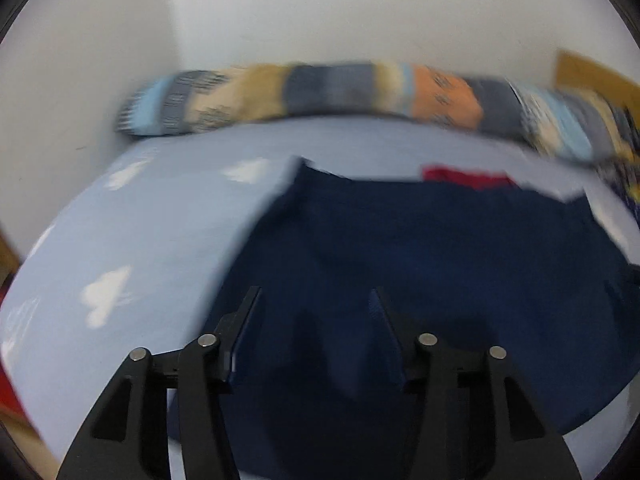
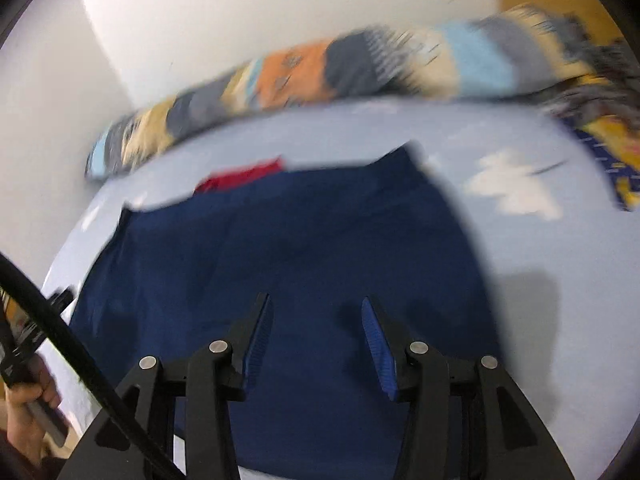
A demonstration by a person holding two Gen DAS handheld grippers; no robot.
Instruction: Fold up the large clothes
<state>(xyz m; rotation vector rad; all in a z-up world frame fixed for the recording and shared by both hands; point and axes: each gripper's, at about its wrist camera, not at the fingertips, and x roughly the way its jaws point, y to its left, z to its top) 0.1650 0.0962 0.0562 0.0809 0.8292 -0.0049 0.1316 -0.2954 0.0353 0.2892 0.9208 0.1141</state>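
A large navy blue garment (image 1: pixel 420 248) lies spread flat on the light blue bed sheet (image 1: pixel 140 232); it also shows in the right wrist view (image 2: pixel 288 248). My left gripper (image 1: pixel 316 300) is open and empty, hovering over the garment's near left part. My right gripper (image 2: pixel 316 308) is open and empty, over the garment's near right part. A red piece of cloth (image 1: pixel 468 178) peeks out behind the garment's far edge, also visible in the right wrist view (image 2: pixel 244 178). Both views are motion-blurred.
A long patchwork bolster (image 1: pixel 320 92) lies along the white wall at the bed's far side, also in the right wrist view (image 2: pixel 320 68). A yellow and blue patterned cloth (image 2: pixel 612 148) lies at the right. A hand (image 2: pixel 24 408) holds the other gripper's handle at lower left.
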